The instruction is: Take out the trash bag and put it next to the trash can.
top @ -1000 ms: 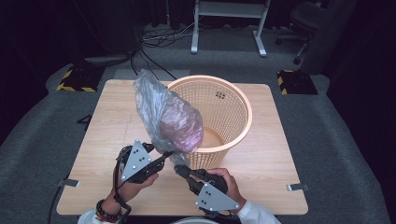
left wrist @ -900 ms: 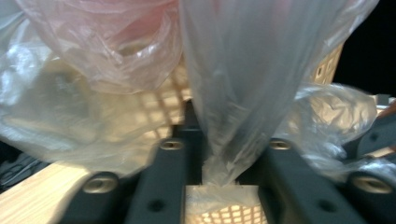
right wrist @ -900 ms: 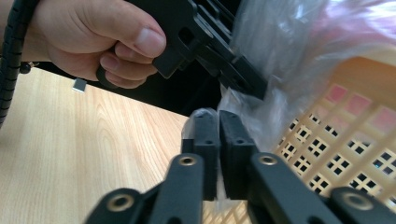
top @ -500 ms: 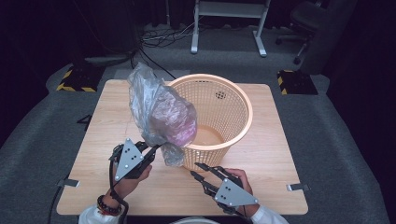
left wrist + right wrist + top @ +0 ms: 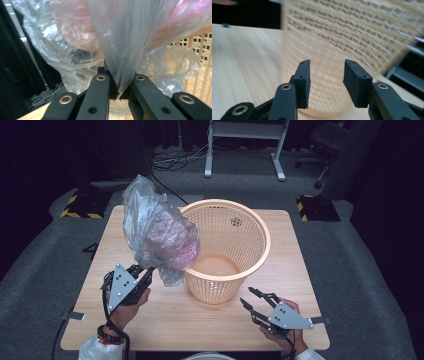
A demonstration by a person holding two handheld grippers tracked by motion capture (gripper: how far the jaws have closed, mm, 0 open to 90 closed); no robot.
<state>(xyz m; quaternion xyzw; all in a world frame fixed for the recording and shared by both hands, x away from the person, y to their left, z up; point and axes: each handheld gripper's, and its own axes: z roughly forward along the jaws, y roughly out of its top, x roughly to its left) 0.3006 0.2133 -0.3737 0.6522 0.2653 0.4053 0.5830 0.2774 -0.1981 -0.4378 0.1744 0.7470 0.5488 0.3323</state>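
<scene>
Clearly, our left tongs (image 5: 145, 272) pinched the plastic bag (image 5: 157, 232), its pink contents blurred, beside the basket (image 5: 250, 250); our right tongs (image 5: 250, 302), empty, had just been opening.

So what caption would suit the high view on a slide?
Left hand-held gripper pinches a plastic bag beside an orange basket; right one open.

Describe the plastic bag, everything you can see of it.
The plastic bag is thin, clear, crinkled film with something pinkish bundled inside. It is held up off the wooden table, leaning against the rim of the orange basket on its left side. The left gripper is shut on a gathered fold at its lower end; a loose flap hangs beside the jaws.
</scene>
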